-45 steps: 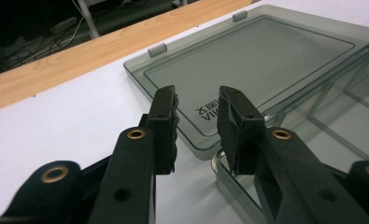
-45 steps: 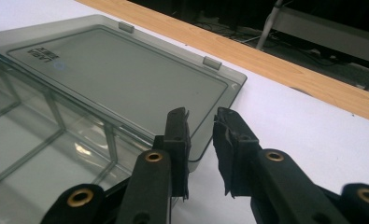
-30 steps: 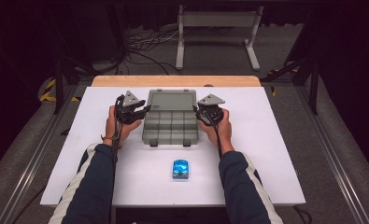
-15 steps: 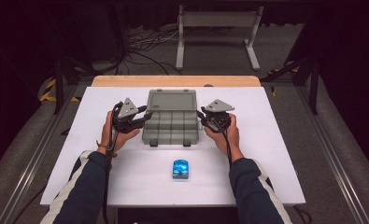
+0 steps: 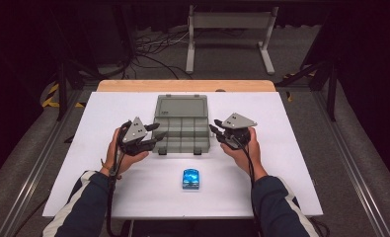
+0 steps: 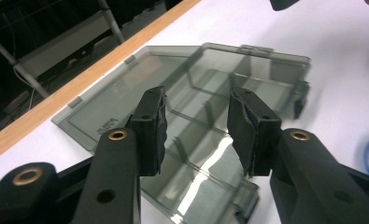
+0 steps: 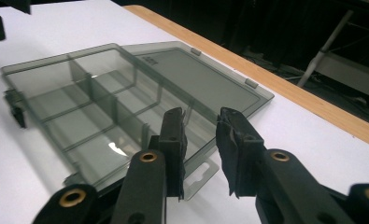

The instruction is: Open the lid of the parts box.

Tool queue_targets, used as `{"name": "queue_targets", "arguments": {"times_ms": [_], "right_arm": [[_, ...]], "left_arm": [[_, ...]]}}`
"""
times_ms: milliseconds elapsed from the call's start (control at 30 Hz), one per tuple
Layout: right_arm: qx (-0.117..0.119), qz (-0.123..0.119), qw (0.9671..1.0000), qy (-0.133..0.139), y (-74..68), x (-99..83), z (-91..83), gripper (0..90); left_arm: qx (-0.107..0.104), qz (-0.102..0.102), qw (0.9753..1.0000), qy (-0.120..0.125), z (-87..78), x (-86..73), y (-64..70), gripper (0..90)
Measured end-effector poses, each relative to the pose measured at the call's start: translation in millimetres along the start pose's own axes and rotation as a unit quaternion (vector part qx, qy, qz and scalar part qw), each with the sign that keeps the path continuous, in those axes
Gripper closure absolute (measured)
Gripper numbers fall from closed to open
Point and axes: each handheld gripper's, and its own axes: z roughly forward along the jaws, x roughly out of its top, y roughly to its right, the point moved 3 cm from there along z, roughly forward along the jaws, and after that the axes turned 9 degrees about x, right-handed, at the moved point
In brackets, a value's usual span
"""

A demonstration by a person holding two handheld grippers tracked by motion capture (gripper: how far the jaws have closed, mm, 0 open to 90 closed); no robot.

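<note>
Organizer box (image 5: pixel 181 123) lies lid-open mid-desk, compartments empty; both my grippers' (image 5: pixel 155 134) (image 5: pixel 215 133) fingers apart, holding nothing. Blue item (image 5: pixel 191 178) unloaded.

A smoky grey, see-through plastic organiser box (image 5: pixel 181 129) lies open and flat on the white table (image 5: pixel 291 177), in the middle between its left and right edges and closer to the far, wood-trimmed edge than to the near one. Its lid (image 6: pixel 126 98) is swung fully back and rests flat on the table toward the far edge, joined to the tray by hinges. The tray (image 7: pixel 84 123), on the near side, is split by thin walls into rows of small compartments. Dark latches (image 5: pixel 197 151) sit on its near rim, and a hanging tab (image 7: pixel 202 175) juts from one end.
</note>
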Motion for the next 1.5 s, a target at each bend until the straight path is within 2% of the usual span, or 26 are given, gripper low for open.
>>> {"name": "queue_targets", "arguments": {"times_ms": [133,233,333,400,533,567,700,767,800,867,1000,1100,1267,1500], "right_arm": [[0.012,-0.015,0.9998,0.0,-9.1,-2.5,-8.1,70.5],[0.023,-0.015,0.9996,0.003,-13.8,-5.2,-13.4,69.9],[0.032,-0.015,0.9994,0.005,-17.6,-8.9,-19.0,68.8],[0.035,-0.018,0.9992,0.006,-20.1,-12.2,-23.3,68.4],[0.043,-0.017,0.9989,0.009,-25.4,-18.8,-33.8,65.7],[0.043,-0.016,0.9989,0.01,-26.1,-19.8,-35.9,64.3],[0.045,-0.015,0.9988,0.011,-28.6,-26.3,-47.5,53.5],[0.029,-0.007,0.9995,0.009,-28.0,-30.4,-52.3,44.0],[0.029,-0.001,0.9995,0.007,-28.1,-33.1,-54.4,41.5],[0.028,0.003,0.9996,0.003,-28.6,-38.8,-58.4,33.1],[0.024,0.002,0.9996,-0.011,-31.5,-50.6,-63.9,20.4],[0.027,-0.001,0.9994,-0.021,-35.4,-57.6,-67.5,17.0],[0.03,-0.004,0.9994,-0.019,-43.4,-66.7,-76.5,10.7],[0.039,-0.005,0.9985,-0.038,-51.6,-79.3,-84.4,10.6]], "left_arm": [[-0.014,0.012,0.9998,0.005,-5.1,-1.8,11.2,54.4],[-0.027,0.016,0.9995,0.008,-8.6,-2.2,18.3,51.6],[-0.039,0.022,0.9989,0.009,-12.4,-2.1,27.2,45.1],[-0.059,0.027,0.9979,0.011,-14.4,-3.1,35.1,43.0],[-0.077,0.039,0.9962,-0.001,-13.7,-7.2,49.8,33.9],[-0.089,0.038,0.9953,-0.002,-13.7,-8.9,53.9,31.9],[-0.112,0.033,0.9931,-0.01,-11.5,-13.4,62.3,20.8],[-0.132,0.029,0.9906,-0.02,-10.1,-16.6,66.5,15.6],[-0.139,0.028,0.9895,-0.028,-8.7,-18.0,68.9,13.7],[-0.135,0.027,0.99,-0.029,-7.5,-19.2,71.4,9.3],[-0.151,0.021,0.9876,-0.039,-4.1,-22.6,78.6,6.2],[-0.157,0.028,0.9857,-0.054,-1.5,-25.2,84.3,5.5],[-0.177,0.033,0.9817,-0.063,2.9,-25.9,92.5,5.4],[-0.201,0.047,0.9745,-0.088,16.9,-27.0,101.4,7.0]]}}
